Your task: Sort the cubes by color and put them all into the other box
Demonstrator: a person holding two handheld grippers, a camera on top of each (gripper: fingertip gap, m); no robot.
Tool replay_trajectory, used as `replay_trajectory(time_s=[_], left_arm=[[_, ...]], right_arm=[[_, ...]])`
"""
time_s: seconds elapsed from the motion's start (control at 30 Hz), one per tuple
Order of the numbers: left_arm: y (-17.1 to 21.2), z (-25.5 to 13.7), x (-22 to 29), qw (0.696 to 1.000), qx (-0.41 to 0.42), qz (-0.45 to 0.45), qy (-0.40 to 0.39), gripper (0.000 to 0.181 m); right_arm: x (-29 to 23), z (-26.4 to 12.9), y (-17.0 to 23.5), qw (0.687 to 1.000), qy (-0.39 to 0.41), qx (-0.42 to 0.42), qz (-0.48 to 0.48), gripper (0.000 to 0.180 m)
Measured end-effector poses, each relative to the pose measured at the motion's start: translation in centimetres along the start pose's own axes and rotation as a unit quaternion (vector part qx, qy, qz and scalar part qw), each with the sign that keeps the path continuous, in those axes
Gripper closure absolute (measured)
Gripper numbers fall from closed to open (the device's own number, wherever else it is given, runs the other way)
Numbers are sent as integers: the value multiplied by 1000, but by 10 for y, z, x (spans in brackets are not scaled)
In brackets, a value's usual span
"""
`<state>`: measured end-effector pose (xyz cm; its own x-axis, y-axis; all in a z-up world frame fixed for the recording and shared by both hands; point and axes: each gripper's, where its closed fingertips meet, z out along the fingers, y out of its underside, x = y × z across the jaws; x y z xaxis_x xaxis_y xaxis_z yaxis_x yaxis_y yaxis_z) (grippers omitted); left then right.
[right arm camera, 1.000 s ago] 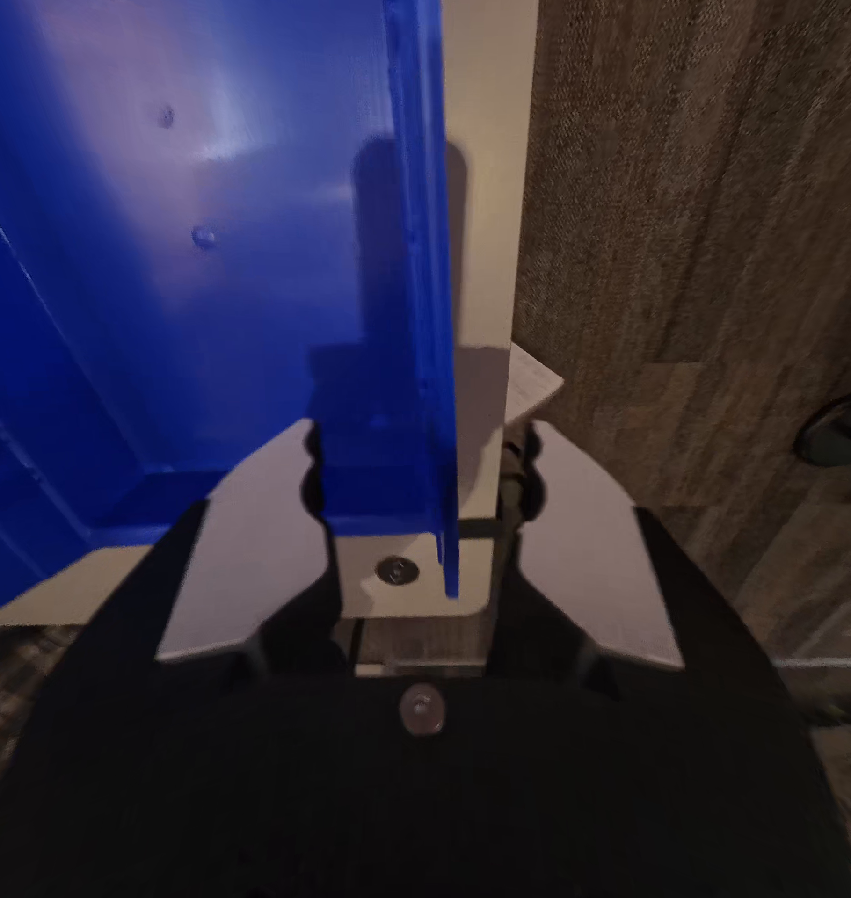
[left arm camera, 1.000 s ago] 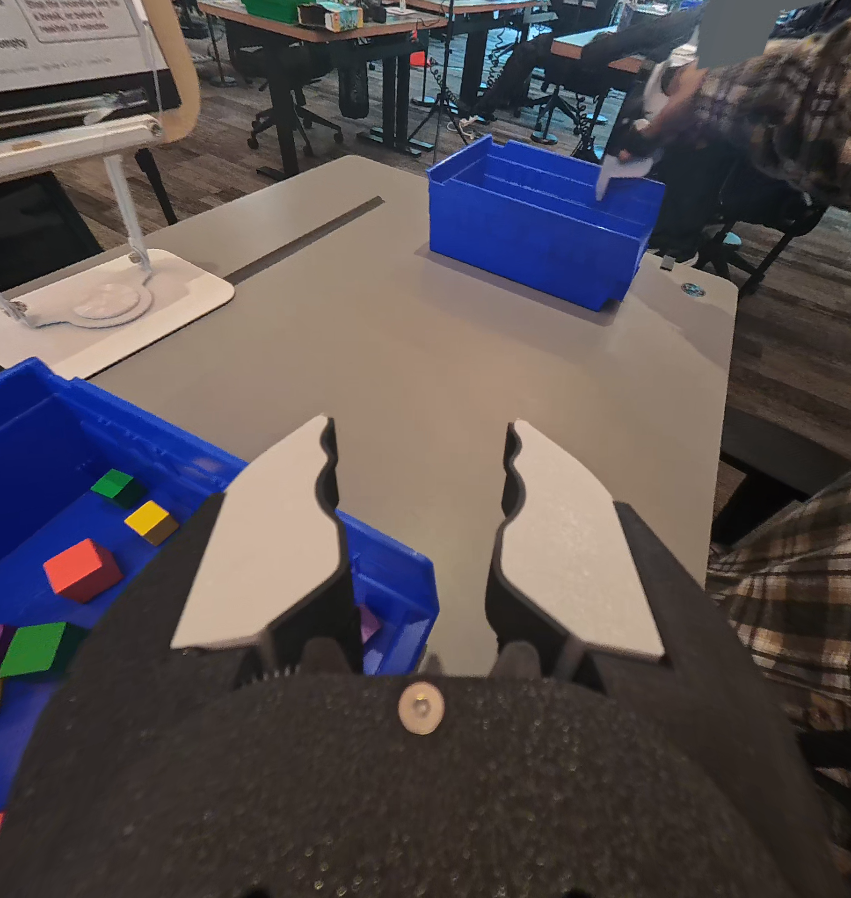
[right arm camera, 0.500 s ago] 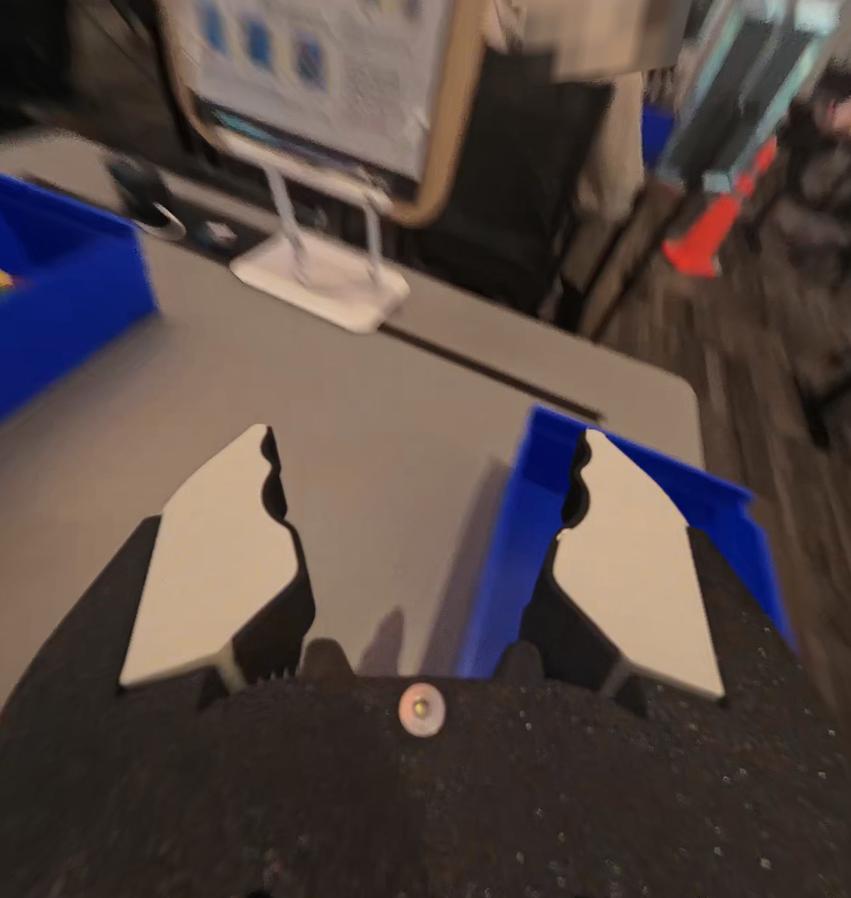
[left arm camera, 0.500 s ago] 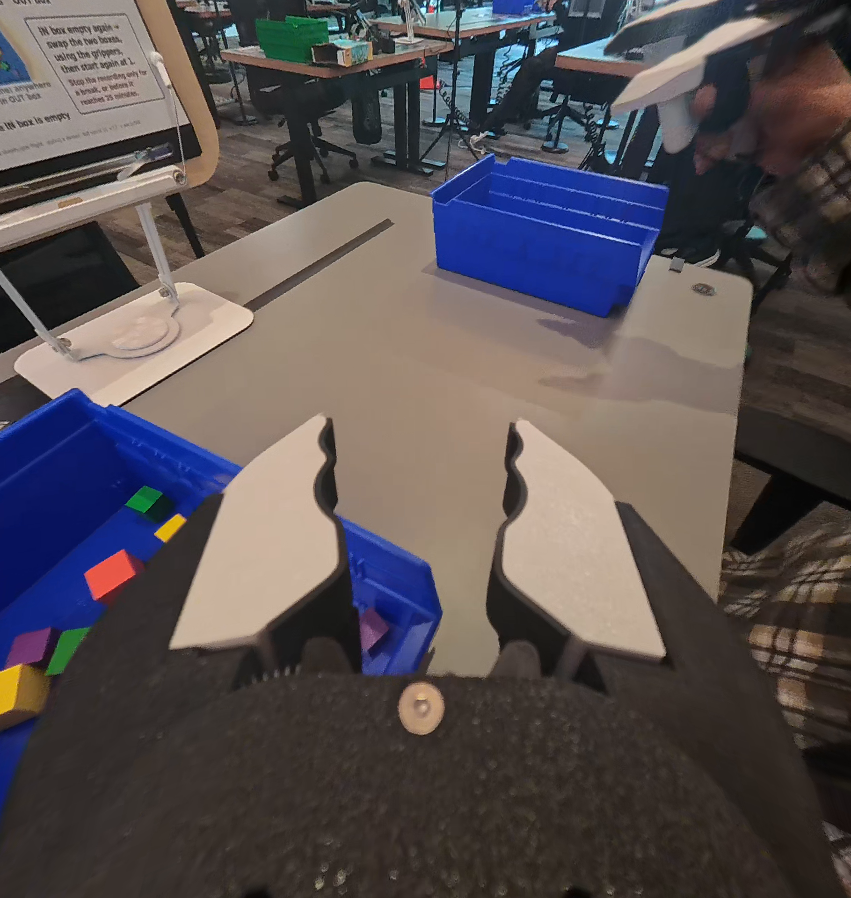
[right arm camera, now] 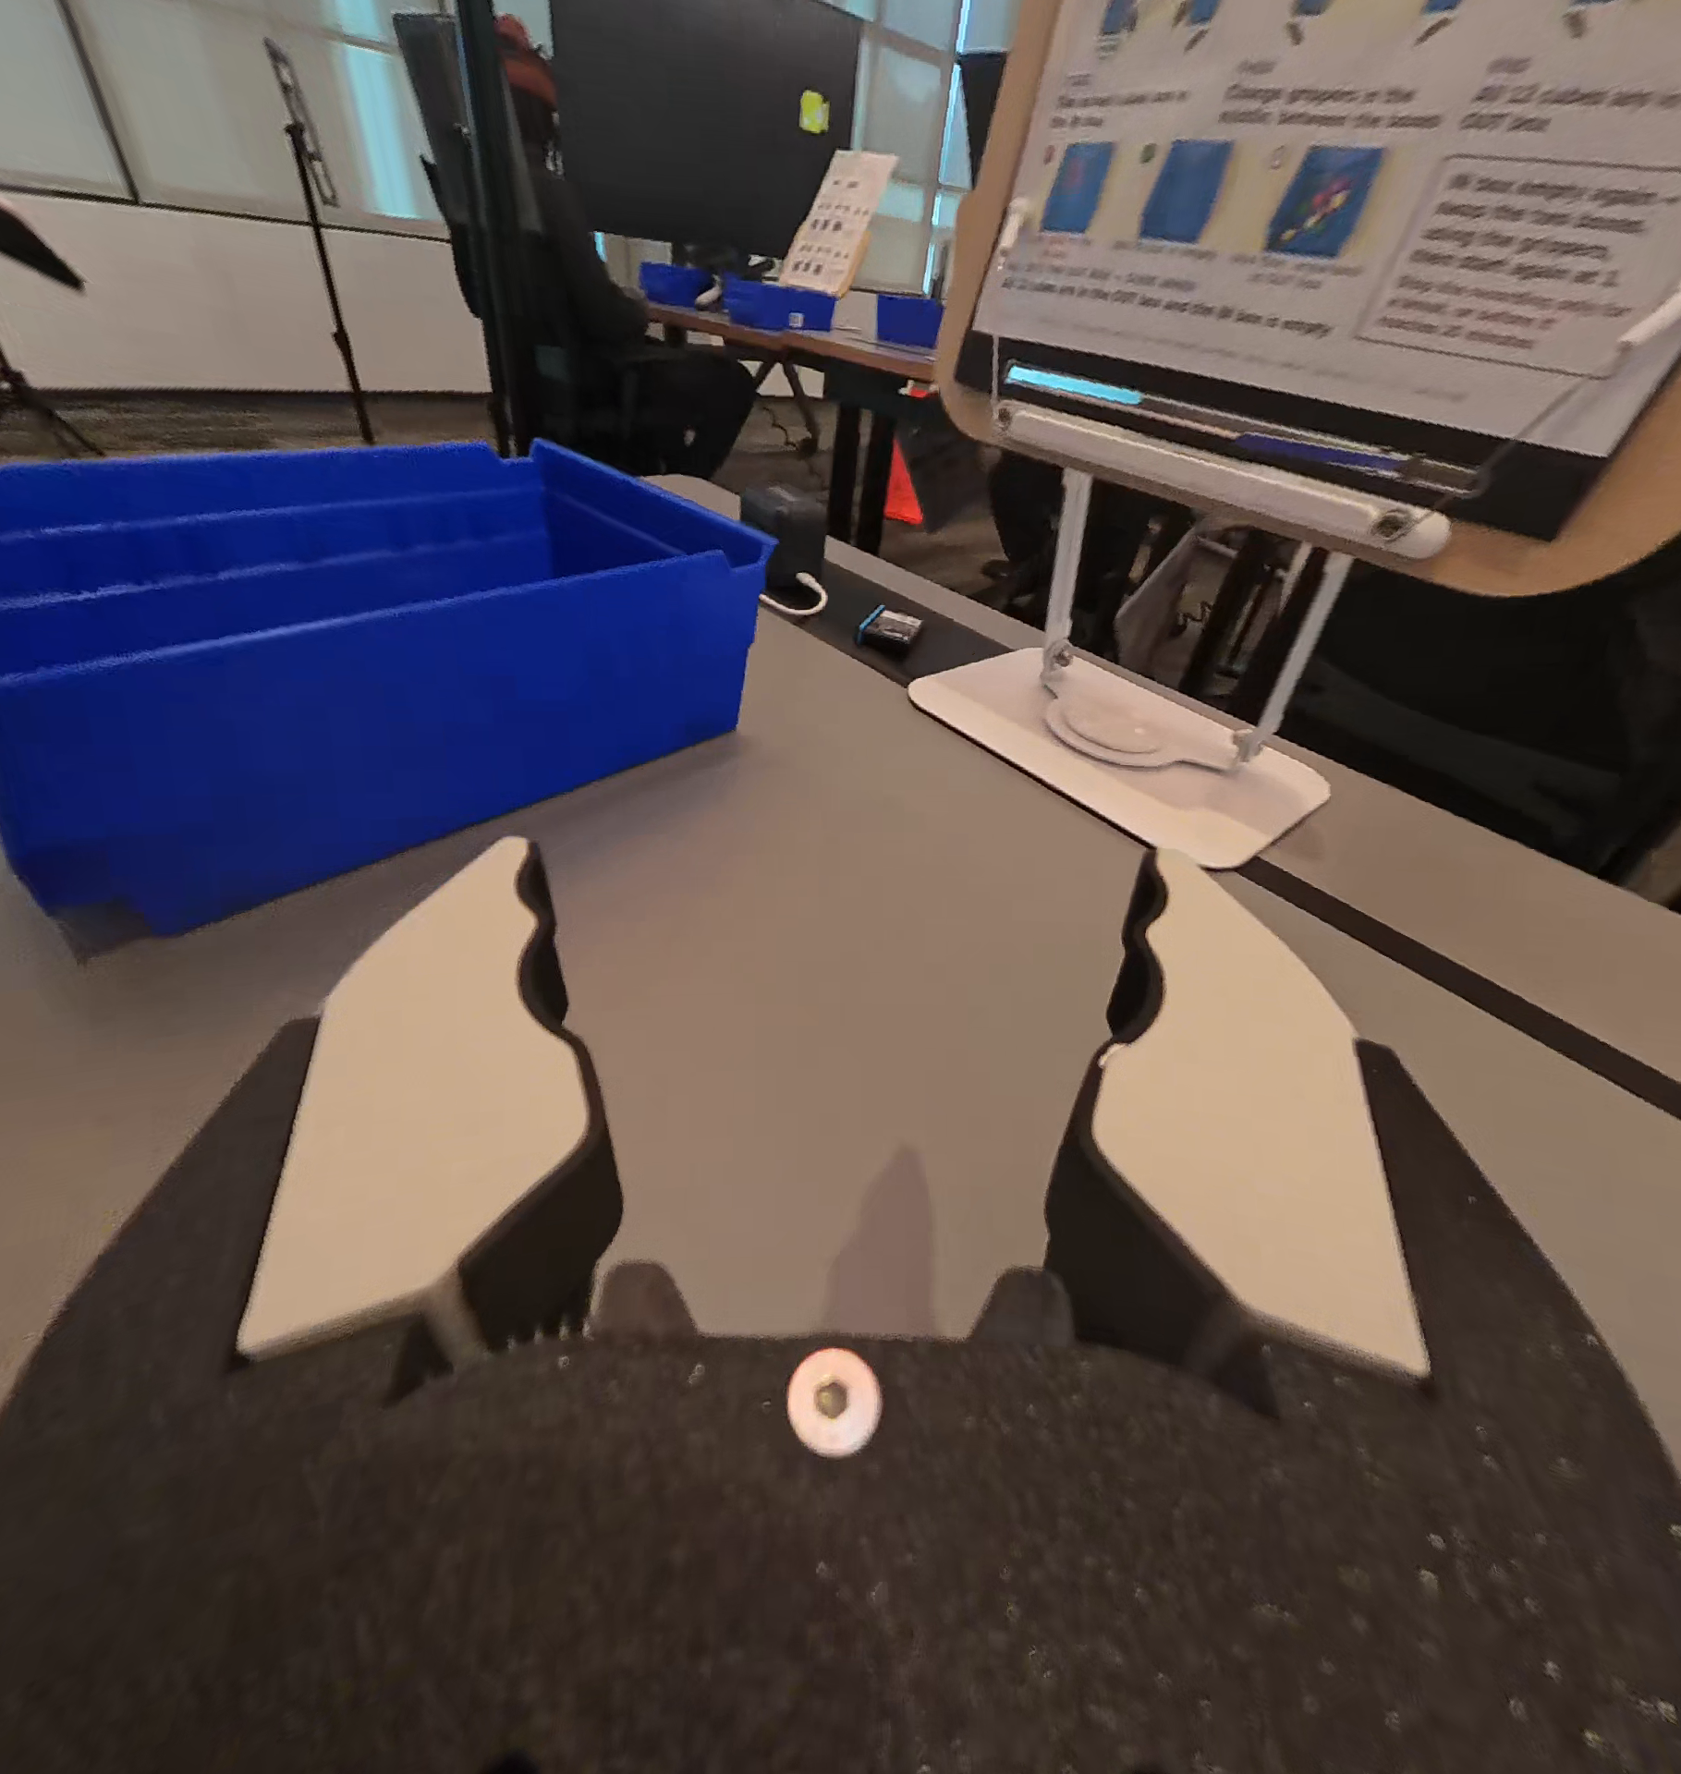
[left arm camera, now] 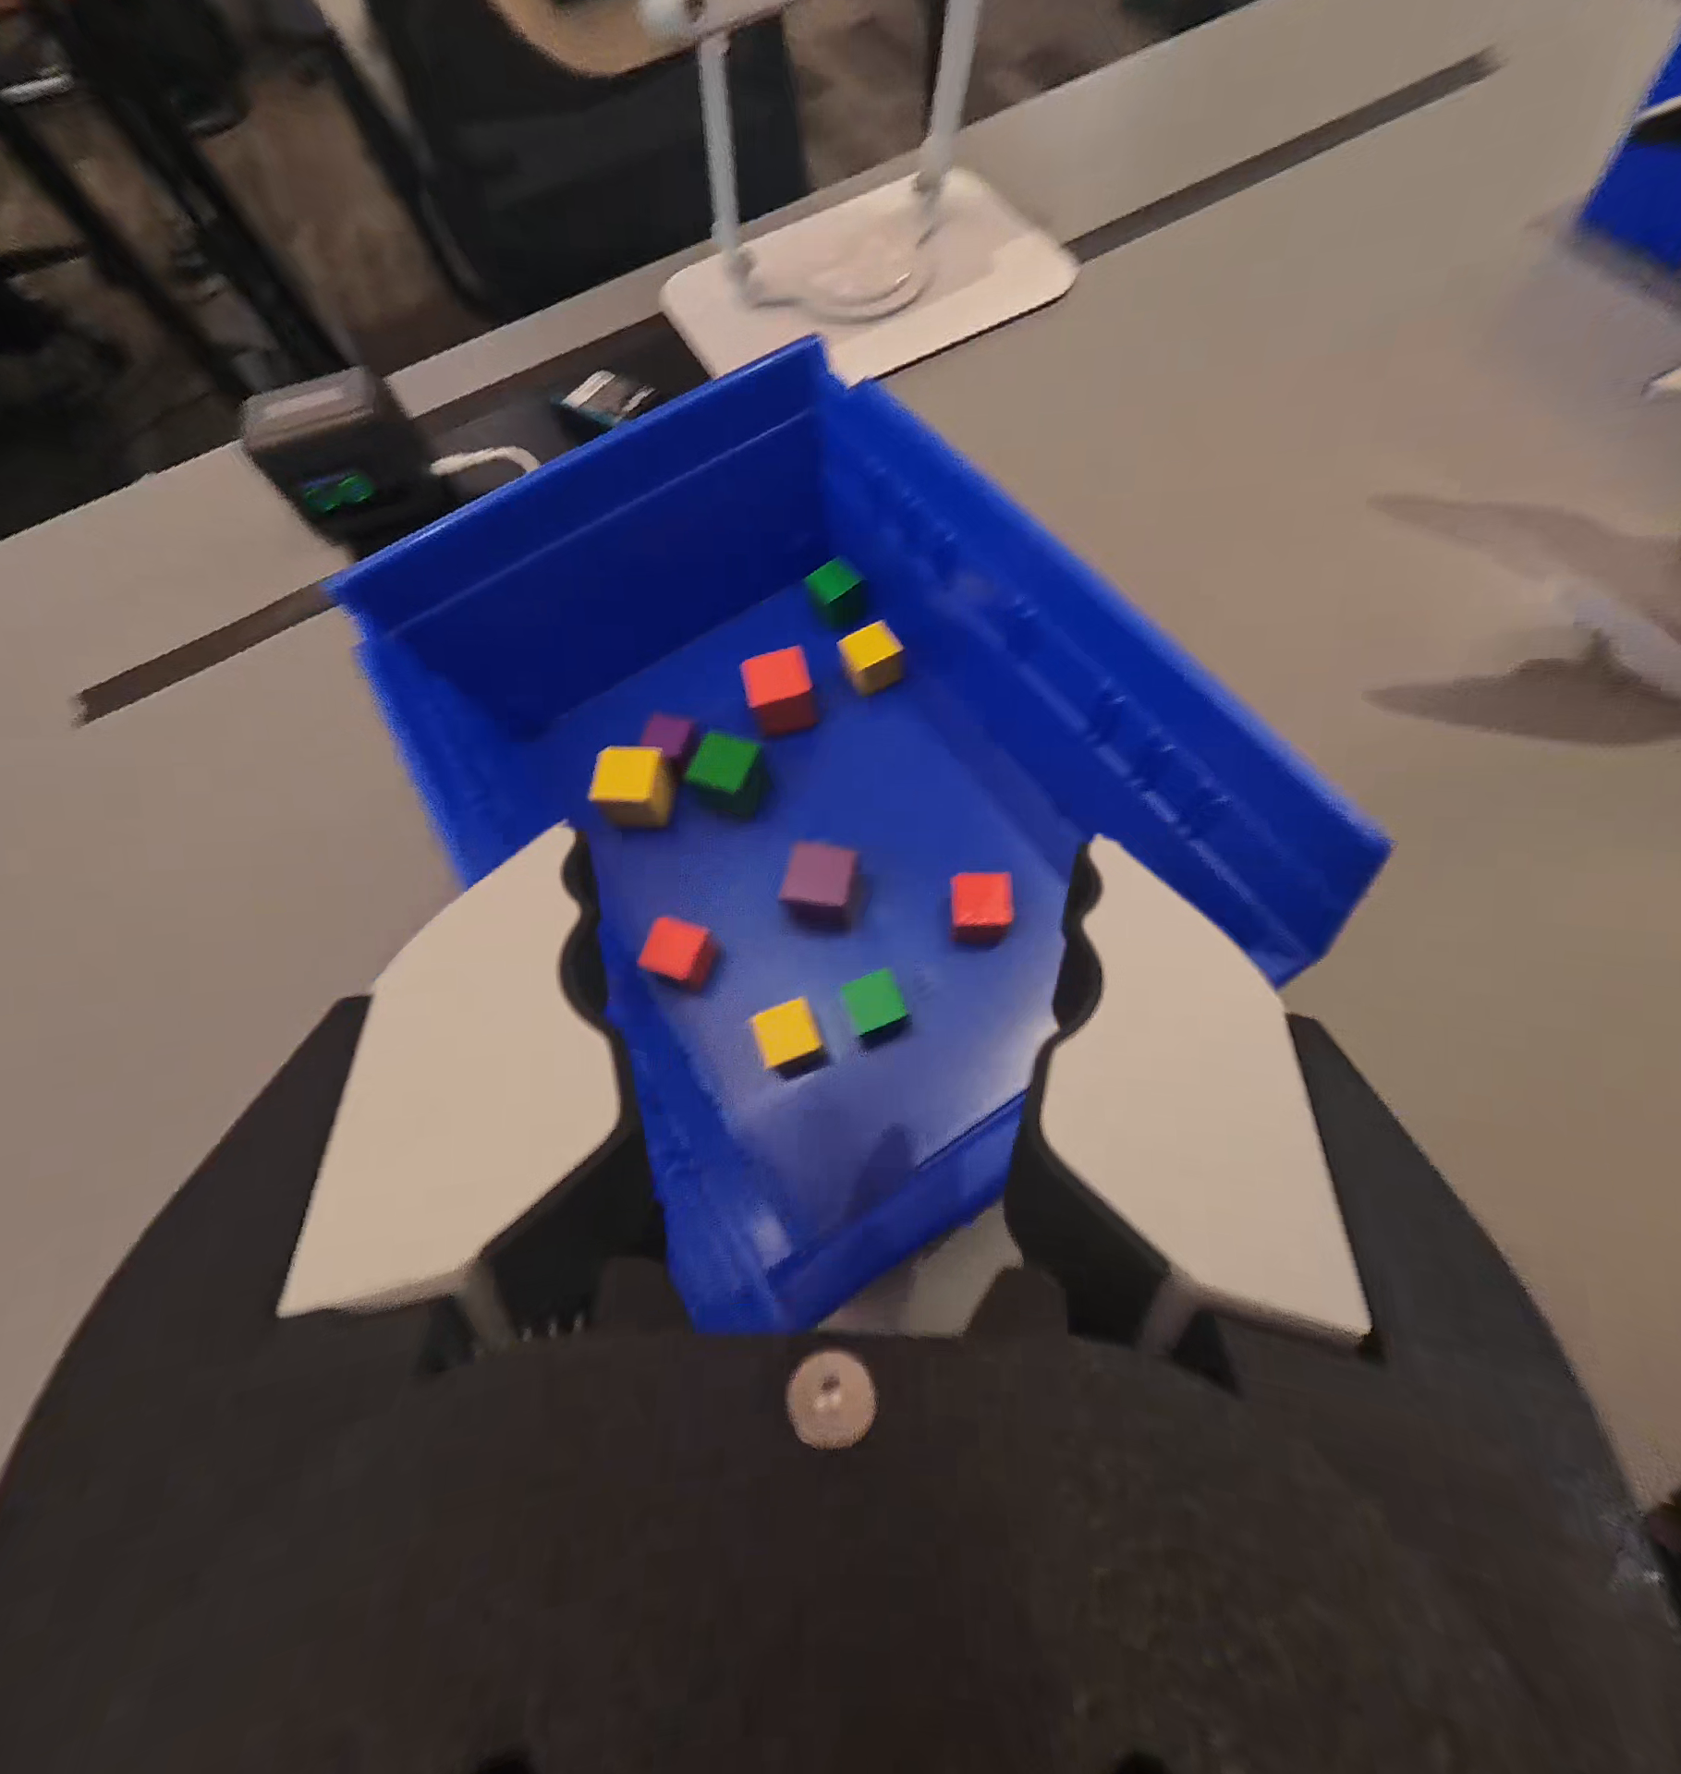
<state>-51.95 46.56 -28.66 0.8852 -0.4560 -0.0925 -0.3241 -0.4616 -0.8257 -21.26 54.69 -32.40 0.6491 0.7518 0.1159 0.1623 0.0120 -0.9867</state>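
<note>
A blue box [left arm camera: 1105,691] on the grey table holds several small cubes: red [left arm camera: 777,686], yellow [left arm camera: 631,782], green [left arm camera: 724,768] and purple [left arm camera: 819,881]. My left gripper [left arm camera: 827,854] is open and empty, hovering above the near half of this box and looking down into it. The same box shows from the side in the right wrist view [right arm camera: 366,691], with its cubes hidden by the wall. My right gripper [right arm camera: 836,859] is open and empty, low over bare table to the right of that box. A corner of the other blue box [left arm camera: 1652,182] shows far right.
A white stand [right arm camera: 1124,758] holding an instruction board [right arm camera: 1345,192] is at the back of the table. A black charger [left arm camera: 327,451] and a small black device [right arm camera: 889,629] lie behind the cube box. A blurred pale shape [left arm camera: 1671,634] is at the right edge.
My left gripper swung left and tilted down over the cube box. My right gripper left the other box, moved across the table toward the cube box and opened wider.
</note>
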Motion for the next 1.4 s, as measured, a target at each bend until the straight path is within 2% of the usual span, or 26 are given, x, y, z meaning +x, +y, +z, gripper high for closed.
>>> replay_trajectory(time_s=[0.23,0.4,0.5,0.6,0.73,0.8,0.9,1.1,1.4], left_arm=[[29,-12,-55,992,-79,-30,-93,77],[58,4,-69,984,-123,-100,-82,78],[72,19,-63,980,-152,-122,-43,87],[84,28,-68,972,-189,-133,-37,98],[98,31,-74,961,-235,-143,-26,139],[101,33,-69,954,-250,-162,16,165],[105,36,-74,942,-267,-199,37,171],[115,27,-112,931,-276,-240,11,175],[161,-32,-177,917,-280,-280,-46,176]], right_arm=[[-19,-15,2,995,-50,55,67,73],[-21,-16,1,995,-61,46,70,78],[-26,-15,7,996,-74,31,50,92],[-29,-14,8,996,-78,24,44,93],[-30,-16,3,996,-77,29,40,96],[-29,-17,1,996,-74,32,37,98],[-27,-18,2,996,-72,30,41,99],[-25,-16,7,996,-74,20,47,102],[-37,-14,9,995,-94,9,39,109]])
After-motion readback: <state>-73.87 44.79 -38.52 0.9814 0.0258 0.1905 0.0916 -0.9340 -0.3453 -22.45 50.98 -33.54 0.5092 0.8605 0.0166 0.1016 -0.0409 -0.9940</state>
